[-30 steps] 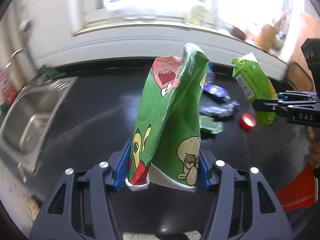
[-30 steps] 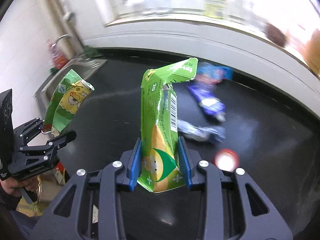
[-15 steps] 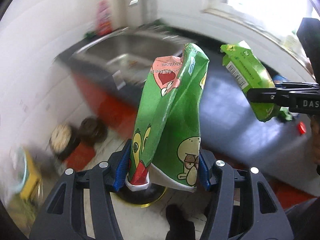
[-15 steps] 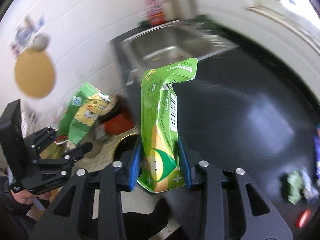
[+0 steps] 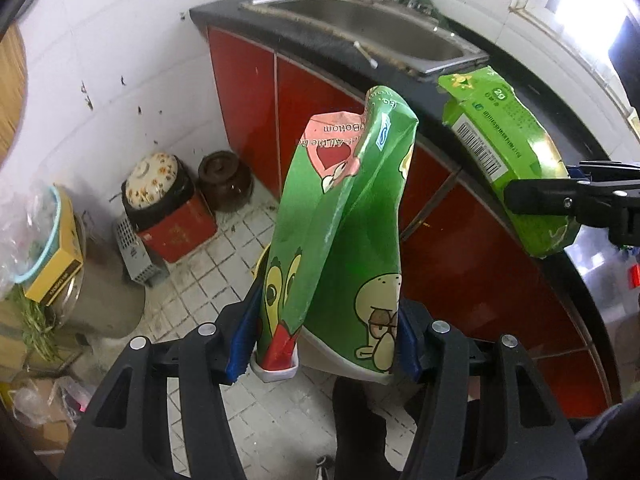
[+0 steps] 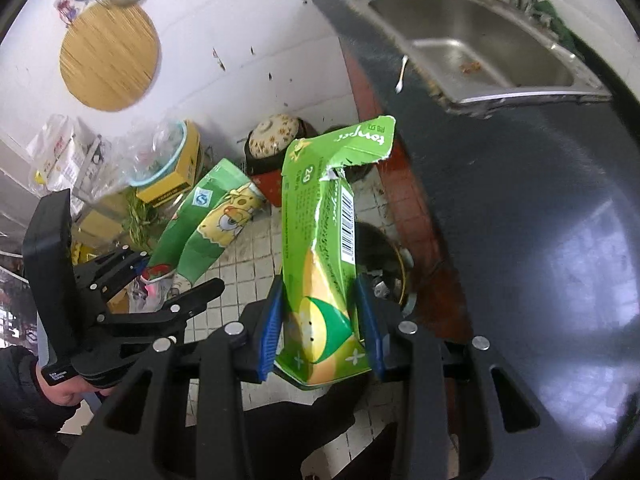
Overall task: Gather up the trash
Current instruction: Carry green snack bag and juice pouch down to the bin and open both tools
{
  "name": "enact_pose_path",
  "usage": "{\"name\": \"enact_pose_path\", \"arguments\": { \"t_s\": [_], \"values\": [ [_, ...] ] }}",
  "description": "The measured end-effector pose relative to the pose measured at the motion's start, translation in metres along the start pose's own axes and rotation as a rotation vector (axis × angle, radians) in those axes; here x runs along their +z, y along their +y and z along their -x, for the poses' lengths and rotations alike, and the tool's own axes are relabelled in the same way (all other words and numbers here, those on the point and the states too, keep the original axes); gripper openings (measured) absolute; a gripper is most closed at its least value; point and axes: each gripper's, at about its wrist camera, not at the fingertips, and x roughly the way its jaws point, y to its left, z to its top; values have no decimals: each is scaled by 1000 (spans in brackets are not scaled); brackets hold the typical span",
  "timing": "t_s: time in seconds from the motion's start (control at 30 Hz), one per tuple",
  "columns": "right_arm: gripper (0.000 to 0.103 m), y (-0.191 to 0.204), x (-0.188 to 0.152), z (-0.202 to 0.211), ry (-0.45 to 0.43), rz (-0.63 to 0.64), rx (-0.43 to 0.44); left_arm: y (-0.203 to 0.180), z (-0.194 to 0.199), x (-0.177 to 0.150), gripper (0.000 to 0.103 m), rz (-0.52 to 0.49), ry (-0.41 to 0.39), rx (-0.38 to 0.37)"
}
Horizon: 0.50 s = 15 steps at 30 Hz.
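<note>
Risk of missed drop: left gripper (image 5: 326, 344) pinching crumpled green cartoon carton (image 5: 340, 240), right gripper (image 6: 320, 334) pinching torn green barcode carton (image 6: 324, 248), dark round bin (image 6: 386, 260) half hidden below.

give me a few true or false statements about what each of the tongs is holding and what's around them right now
1. The left tongs grip a green cartoon snack bag. True.
2. The right tongs are open with nothing between them. False: they are shut on a torn green wrapper with a barcode.
3. Both tongs are held over the tiled floor beside the red cabinets. True.
4. The sink is full of dishes. False: it shows only a few scraps.
5. A round wooden board hangs on the wall. True.
</note>
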Motion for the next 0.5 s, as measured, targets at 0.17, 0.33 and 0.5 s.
{"name": "enact_pose_path", "arguments": {
  "t_s": [0.17, 0.33, 0.5],
  "values": [
    [36, -3, 3, -23, 47, -21, -9, 7, -26, 5, 56, 9, 27, -13],
    [37, -1, 7, -26, 51, -18, -12, 8, -35, 10, 57, 3, 31, -23],
    [59, -3, 14, -23, 46, -22, -23, 10, -38, 14, 80, -7, 30, -23]
  ]
}}
